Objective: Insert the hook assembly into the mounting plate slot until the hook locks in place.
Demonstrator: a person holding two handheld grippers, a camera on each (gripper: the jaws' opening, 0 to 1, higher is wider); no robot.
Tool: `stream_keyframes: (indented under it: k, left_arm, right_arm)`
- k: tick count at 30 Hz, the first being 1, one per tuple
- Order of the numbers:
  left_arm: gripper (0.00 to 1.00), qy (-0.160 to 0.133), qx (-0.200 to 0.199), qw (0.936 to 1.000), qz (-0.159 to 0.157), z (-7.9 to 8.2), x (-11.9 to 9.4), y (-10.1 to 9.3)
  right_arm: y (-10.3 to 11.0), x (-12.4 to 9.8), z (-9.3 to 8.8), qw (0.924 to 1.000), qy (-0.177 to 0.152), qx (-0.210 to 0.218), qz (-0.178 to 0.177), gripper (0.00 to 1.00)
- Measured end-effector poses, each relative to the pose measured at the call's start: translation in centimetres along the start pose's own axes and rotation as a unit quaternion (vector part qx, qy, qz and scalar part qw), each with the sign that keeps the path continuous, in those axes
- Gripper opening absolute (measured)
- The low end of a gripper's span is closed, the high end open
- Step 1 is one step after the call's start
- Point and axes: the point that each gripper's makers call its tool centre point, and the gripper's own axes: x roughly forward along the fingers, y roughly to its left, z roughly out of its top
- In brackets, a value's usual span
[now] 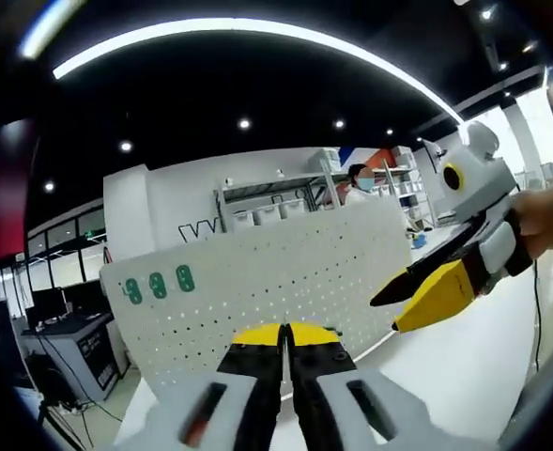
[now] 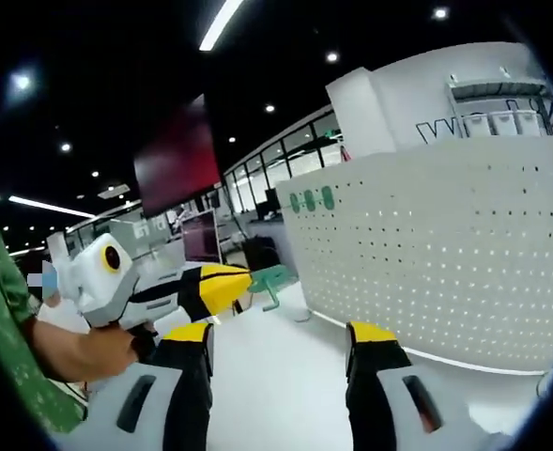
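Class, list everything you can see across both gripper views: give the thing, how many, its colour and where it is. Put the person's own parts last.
Pegboard: one, white, upright on the table, ahead of both grippers.
Green pieces: three, green, on the pegboard's upper corner.
Hook: one, green, held at the left gripper's tip in the right gripper view.
Table: one, white, under the pegboard.
Shelving: one unit, pale, behind the pegboard.
Left gripper: one, black and yellow jaws, closed together.
Right gripper: one, black and yellow jaws, apart.
Hand: one, holding the left gripper.
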Motion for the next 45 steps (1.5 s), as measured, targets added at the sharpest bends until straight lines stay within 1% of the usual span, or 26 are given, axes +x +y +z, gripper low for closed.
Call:
stream_keyframes:
  k: [5,6,11,14,17,21,25,28,31,35,38,43,45]
  left_arm:
    - [0.02,-0.011,0.002,0.9999,-0.003,1.1,-0.7,-0.3]
    - [0.02,-0.013,0.002,0.9999,-0.004,1.4,-0.9,-0.4]
    - [0.02,-0.021,-0.001,0.9998,-0.007,2.1,-1.2,-0.8]
    - [0.02,-0.027,-0.003,0.9996,-0.011,2.5,-1.4,-1.2]
    - [0.02,-0.032,-0.005,0.9994,-0.012,2.9,-1.5,-1.4]
    - [0.02,-0.038,-0.008,0.9991,-0.015,3.3,-1.6,-1.6]
    - [0.02,-0.044,-0.012,0.9988,-0.016,3.6,-1.7,-1.8]
    - [0.02,-0.047,-0.013,0.9987,-0.018,3.8,-1.8,-1.9]
    - [0.02,-0.048,-0.014,0.9986,-0.019,3.8,-1.8,-2.0]
    - [0.02,-0.049,-0.017,0.9984,-0.02,3.9,-1.8,-2.1]
    - [0.02,-0.048,-0.015,0.9985,-0.021,3.7,-1.7,-2.1]
    - [0.02,-0.049,-0.014,0.9985,-0.022,3.6,-1.6,-2.1]
    - [0.02,-0.049,-0.015,0.9985,-0.022,3.5,-1.6,-2.1]
  right_arm:
    - [0.8,-0.1,0.4,0.9995,-0.008,0.025,0.015,0.51]
    - [1.1,-0.1,0.5,0.999,-0.011,0.039,0.02,0.5]
    - [1.7,-0.2,0.8,0.9967,-0.017,0.071,0.035,0.44]
    - [1.8,-0.3,0.9,0.9964,-0.018,0.074,0.038,0.43]
    - [2.1,-0.4,1.2,0.9935,-0.021,0.1,0.051,0.38]
    - [2.3,-0.6,1.9,0.9877,-0.031,0.138,0.067,0.32]
    - [2.7,-0.6,2.1,0.9812,-0.028,0.17,0.086,0.25]
    - [2.7,-0.5,2.1,0.979,-0.025,0.18,0.092,0.2]
    - [2.9,-0.4,2.0,0.9785,-0.023,0.182,0.094,0.17]
    - [2.9,-0.3,2.0,0.9779,-0.024,0.184,0.097,0.15]
    - [3.0,-0.4,2.1,0.9756,-0.027,0.193,0.102,0.14]
    - [2.8,-0.3,1.9,0.9763,-0.025,0.191,0.098,0.1]
    - [2.5,-0.3,1.9,0.9748,-0.027,0.198,0.098,0.09]
